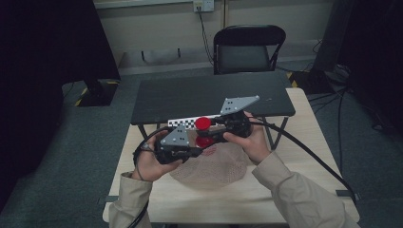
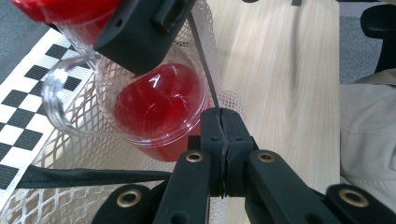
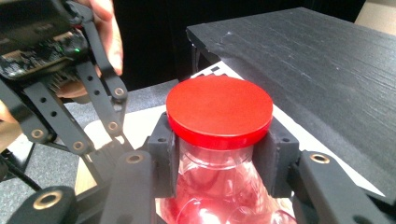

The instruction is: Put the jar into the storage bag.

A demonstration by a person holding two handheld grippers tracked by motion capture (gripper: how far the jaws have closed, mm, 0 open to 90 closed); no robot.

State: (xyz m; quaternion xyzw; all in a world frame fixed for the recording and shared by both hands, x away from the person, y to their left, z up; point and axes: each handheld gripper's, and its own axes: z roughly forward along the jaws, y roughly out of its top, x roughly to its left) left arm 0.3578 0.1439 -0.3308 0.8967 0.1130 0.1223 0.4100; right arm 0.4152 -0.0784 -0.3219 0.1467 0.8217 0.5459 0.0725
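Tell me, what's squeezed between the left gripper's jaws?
The mesh bag's black edge strip, pinched in the shut left gripper, seen in its own view.

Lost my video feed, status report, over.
Right gripper clamped on red-lidded jar. Left gripper shut on mesh bag edge. Nothing in the way.

I see my left gripper and right gripper as black bodies, each topped by a grey three-cornered plate with dark dots. Their black linkage arms carry brass-coloured rivets. A thick black cable trails from each. My sleeves are beige.
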